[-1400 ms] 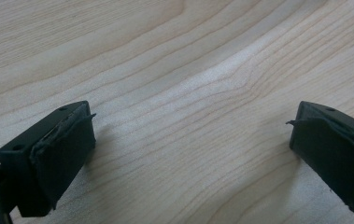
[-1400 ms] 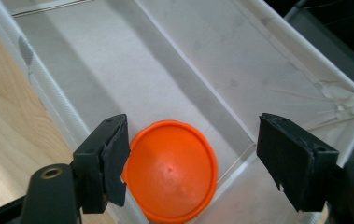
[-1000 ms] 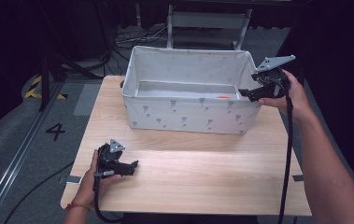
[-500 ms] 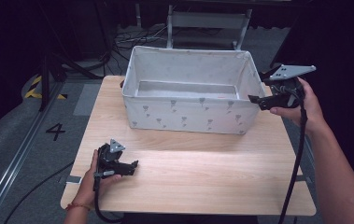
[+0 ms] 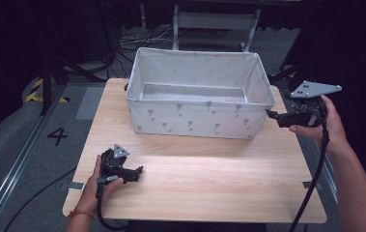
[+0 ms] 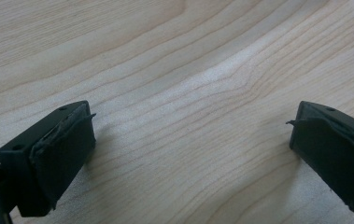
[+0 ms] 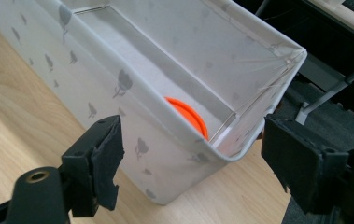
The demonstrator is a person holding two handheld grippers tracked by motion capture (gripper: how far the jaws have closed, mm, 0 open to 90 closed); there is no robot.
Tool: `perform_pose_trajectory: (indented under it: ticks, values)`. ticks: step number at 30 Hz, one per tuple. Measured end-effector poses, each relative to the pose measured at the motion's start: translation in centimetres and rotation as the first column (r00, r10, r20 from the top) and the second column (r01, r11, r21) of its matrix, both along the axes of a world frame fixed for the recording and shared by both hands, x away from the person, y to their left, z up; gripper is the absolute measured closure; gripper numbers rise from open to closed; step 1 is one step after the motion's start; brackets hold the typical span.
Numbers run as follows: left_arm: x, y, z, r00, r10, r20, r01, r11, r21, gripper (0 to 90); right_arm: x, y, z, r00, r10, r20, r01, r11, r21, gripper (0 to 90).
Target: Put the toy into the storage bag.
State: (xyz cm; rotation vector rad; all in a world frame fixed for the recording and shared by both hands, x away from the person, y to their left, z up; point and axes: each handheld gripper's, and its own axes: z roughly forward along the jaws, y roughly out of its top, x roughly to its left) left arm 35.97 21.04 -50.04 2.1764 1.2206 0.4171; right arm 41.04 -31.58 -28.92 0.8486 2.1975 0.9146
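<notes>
A white fabric bin point(image 5: 195, 121) printed with small grey trees stands at the back of the wooden table point(image 5: 209, 188). An orange disc point(image 7: 188, 116) lies on the bin's floor against its near wall point(image 7: 118, 70), by a corner. My right gripper point(image 5: 271, 115) hovers just off the bin's front right corner, pointing at it. Its jaws stand wide apart with nothing between them, and in the right gripper view the right gripper point(image 7: 193, 149) frames that corner. My left gripper point(image 5: 139, 170) rests low at the table's front left, open over bare wood, as the left gripper point(image 6: 191, 130) shows close up.
A grey metal frame point(image 5: 214, 21) stands behind the table among cables point(image 5: 137, 41) on the dark floor. A painted "4" point(image 5: 57, 136) and yellow-black tape point(image 5: 38, 89) mark the floor at the left. The table's right edge runs under my right hand.
My right gripper has drawn back from the bin's right rim, moving right and toward me, down beside the front right corner. The left gripper has stayed put.
</notes>
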Motion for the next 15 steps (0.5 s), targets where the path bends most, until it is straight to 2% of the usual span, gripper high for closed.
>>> perform_pose_trajectory:
  ticks: [9, 11, 15]
  values:
    - [0.0, 0.0, 0.0, 1.0, 0.0, 0.0, 0.0, 1.0, 0.0, 0.5, -1.6, -0.4, -1.3, 0.9998, 0.016, 0.01, -0.016, 0.999, -0.038, 23.9]
    - [0.0, 0.0, 0.0, 1.0, 0.0, 0.0, 0.0, 1.0, 0.0, 0.5, -2.0, -0.5, -1.7, 0.9997, 0.024, -0.003, -0.024, 0.999, -0.041, 23.4]
    - [0.0, -0.1, -0.1, 0.9999, 0.008, 0.009, -0.008, 1.0, -0.004, 0.4, -2.6, -0.7, -2.6, 0.9998, 0.021, 0.0, -0.021, 0.998, -0.057, 22.3]
